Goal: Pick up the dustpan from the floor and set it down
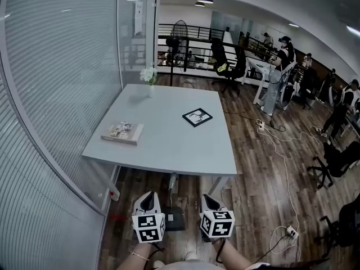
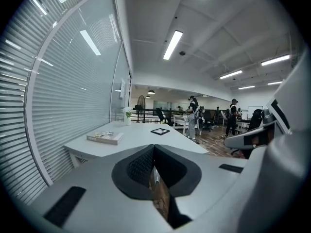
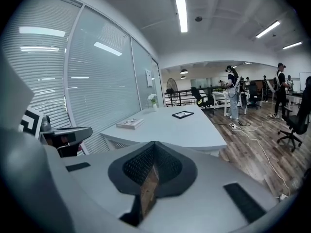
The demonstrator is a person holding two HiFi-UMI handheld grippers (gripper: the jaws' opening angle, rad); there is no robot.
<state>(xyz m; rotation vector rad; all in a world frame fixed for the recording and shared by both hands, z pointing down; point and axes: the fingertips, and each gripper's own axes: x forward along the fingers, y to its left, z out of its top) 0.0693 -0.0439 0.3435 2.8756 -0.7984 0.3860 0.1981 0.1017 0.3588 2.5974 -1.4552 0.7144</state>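
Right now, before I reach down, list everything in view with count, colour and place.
table: 1, pale grey, centre
book: 1, pale cover, table's left side
framed picture: 1, black, table's right half
vase of flowers: 1, white blooms, table's far left corner
dustpan: 1, dark, on the floor at the table's near edge, between the grippers
power strips: 2, white, floor at right
office chairs: several, black, back and right edge
fan: 1, dark, behind the table
people: several, dark tops, right background
glass wall: 1, clear with blinds, left
left gripper: 1, white, bottom, jaws together, empty
right gripper: 1, white, bottom, jaws together, empty
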